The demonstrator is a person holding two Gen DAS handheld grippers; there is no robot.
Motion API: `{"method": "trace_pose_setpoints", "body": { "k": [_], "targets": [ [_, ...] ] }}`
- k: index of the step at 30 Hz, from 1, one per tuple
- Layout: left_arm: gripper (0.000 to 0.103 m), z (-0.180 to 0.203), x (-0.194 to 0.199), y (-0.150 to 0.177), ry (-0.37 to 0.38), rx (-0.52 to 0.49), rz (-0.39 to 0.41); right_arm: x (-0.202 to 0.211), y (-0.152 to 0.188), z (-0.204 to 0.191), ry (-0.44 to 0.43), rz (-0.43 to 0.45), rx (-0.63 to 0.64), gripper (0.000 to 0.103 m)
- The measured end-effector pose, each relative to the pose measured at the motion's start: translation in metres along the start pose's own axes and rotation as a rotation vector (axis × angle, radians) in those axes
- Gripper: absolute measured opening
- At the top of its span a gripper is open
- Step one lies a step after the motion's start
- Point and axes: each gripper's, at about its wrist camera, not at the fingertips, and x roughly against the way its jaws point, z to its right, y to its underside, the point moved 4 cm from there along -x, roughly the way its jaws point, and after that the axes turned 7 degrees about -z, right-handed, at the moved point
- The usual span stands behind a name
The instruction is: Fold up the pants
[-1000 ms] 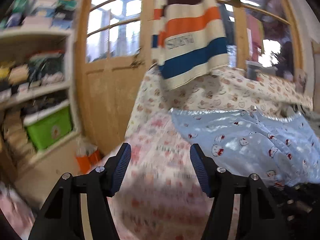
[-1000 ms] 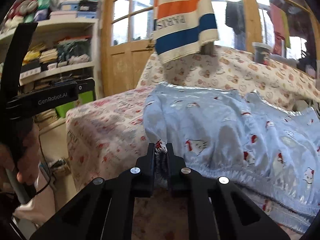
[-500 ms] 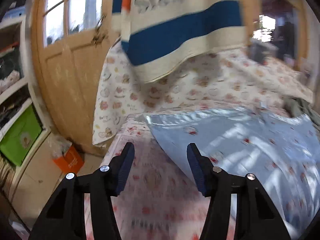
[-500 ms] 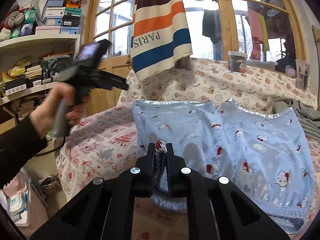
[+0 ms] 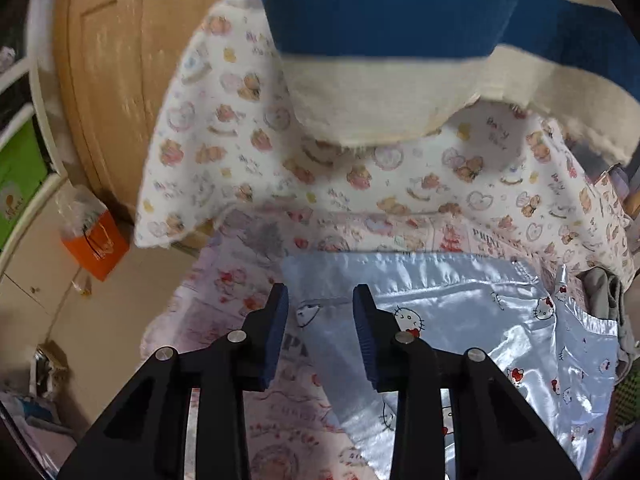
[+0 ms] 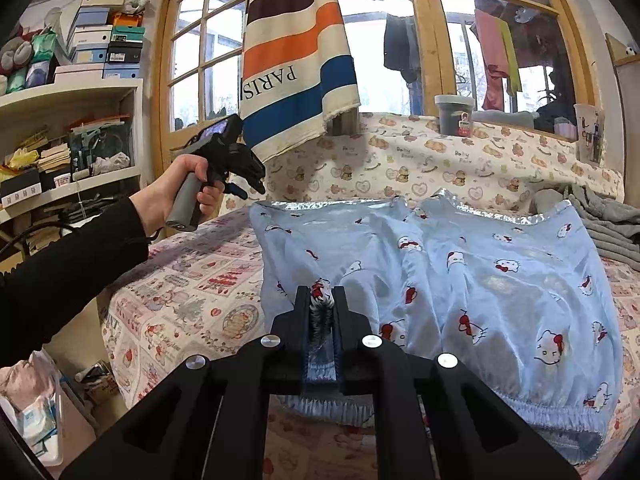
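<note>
Item under inspection: light blue satin pants (image 6: pixel 460 280) with a cartoon-cat print, lying spread on a bed (image 6: pixel 192 280) covered by a pink patterned sheet. In the right wrist view the gathered elastic waistband is at the near edge, directly at and to the right of the right gripper's fingers, and the two legs run away from the fingers toward the far side of the bed. The long axis therefore lies from the fingers outward; the shiny leg hems sit at the far end, side by side.

Right gripper (image 6: pixel 320 300): fingers closed together on a bunched fold of the waistband, fabric visibly pinched between the pads.

Left gripper (image 5: pixel 320 332): held in a person's left hand (image 6: pixel 188 184), black sleeve at the wrist. It is tipped downward over the far left leg hem. Its jaws are closing; the corner of the pants lies below and between the blue pads (image 5: pixel 276 336), with a clear gap either side, no contact confirmed.

Surroundings: beyond the fingers, a bear-print cloth (image 6: pixel 460 168) covers the raised ledge behind the bed. A striped towel (image 6: pixel 292 60) hangs above it. Wooden-framed windows and a door (image 5: pixel 116 80) stand behind. Shelves (image 6: pixel 68 132) of boxes are to the left of the fingers, a grey blanket (image 6: pixel 604 224) to the far right.
</note>
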Motion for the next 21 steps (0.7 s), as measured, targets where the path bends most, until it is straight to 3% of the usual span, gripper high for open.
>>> {"method": "trace_pose_setpoints", "body": {
  "k": [4,8,11,16,21],
  "targets": [
    [0.031,-0.002,-0.018,-0.002,-0.045,-0.006,-0.047,0.002,-0.001,0.002,-0.007,0.005,0.003,0.010],
    [0.031,-0.002,-0.026,-0.001,-0.005,0.005,-0.069,0.003,0.001,0.001,-0.013,-0.004,0.013,0.010],
    [0.003,0.002,-0.022,-0.003,0.020,0.009,-0.035,0.002,0.002,0.000,-0.008,0.000,0.024,0.010],
    [0.002,0.029,0.002,-0.013,0.055,-0.029,0.032,0.006,0.003,0.003,0.017,0.011,0.022,0.010],
    [0.002,0.081,0.039,-0.027,0.101,-0.105,0.102,0.024,-0.001,0.025,0.062,0.067,-0.017,0.010]
  ]
}}
